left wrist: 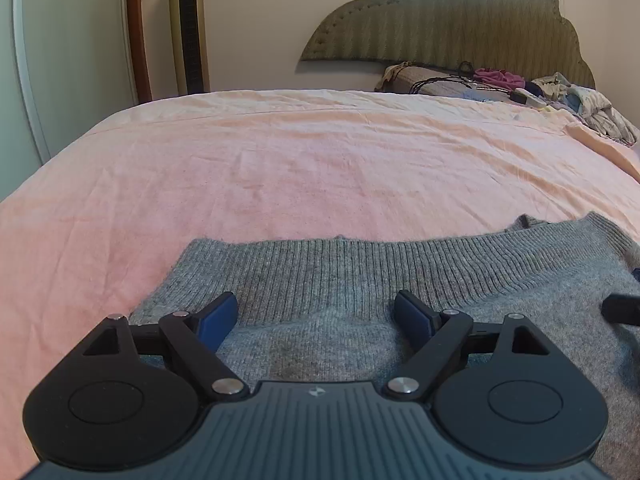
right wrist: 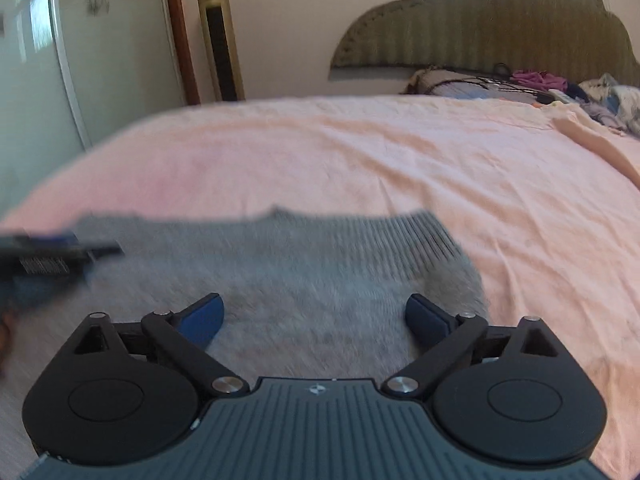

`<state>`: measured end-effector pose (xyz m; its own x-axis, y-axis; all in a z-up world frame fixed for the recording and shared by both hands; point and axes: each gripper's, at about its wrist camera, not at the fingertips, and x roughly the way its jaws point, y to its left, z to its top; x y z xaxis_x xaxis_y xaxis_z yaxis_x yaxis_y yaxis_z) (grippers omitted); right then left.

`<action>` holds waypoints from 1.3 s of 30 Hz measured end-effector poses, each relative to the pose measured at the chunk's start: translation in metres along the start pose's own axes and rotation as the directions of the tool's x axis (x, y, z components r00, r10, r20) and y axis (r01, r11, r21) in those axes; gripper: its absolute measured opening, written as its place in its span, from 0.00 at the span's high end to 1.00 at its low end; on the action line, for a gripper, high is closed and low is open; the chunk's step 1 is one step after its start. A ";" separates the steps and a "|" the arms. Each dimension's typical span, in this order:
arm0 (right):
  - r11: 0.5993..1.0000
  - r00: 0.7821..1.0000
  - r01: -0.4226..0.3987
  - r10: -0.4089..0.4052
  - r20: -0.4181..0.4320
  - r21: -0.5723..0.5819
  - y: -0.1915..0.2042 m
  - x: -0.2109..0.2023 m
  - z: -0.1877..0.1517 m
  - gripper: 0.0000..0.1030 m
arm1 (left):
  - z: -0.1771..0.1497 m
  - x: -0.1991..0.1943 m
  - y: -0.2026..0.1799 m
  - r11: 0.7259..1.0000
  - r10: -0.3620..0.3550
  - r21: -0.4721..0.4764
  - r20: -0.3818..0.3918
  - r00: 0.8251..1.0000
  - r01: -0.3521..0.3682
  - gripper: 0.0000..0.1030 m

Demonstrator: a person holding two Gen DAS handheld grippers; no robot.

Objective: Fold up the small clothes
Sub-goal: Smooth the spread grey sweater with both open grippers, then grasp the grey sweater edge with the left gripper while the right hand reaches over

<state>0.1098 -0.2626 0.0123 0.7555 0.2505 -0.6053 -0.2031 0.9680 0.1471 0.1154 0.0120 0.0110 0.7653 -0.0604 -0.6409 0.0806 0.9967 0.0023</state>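
Jaws of both grippers gape over one grey sweater [left wrist: 360, 280].

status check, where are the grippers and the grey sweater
Left hand-held gripper open, right hand-held gripper open, neither gripping. Grey sweater flat on the pink bedsheet, ribbed hem at far edge. Nothing in the way; clutter by the headboard only.

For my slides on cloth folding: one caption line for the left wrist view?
Open left tool over a grey knit sweater lying on a pink bedsheet.
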 end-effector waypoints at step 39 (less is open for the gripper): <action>0.952 0.959 -0.280 0.282 0.005 0.127 0.081 -0.078 -0.031 0.00 | -0.161 -0.194 0.080 0.680 -0.102 -0.709 0.160 0.982 0.186 0.00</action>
<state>0.0152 -0.2044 0.0468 0.6710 0.5131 -0.5353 -0.3257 0.8524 0.4090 -0.1293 0.1119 0.0119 0.8456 -0.1692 -0.5062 -0.2552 0.7047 -0.6620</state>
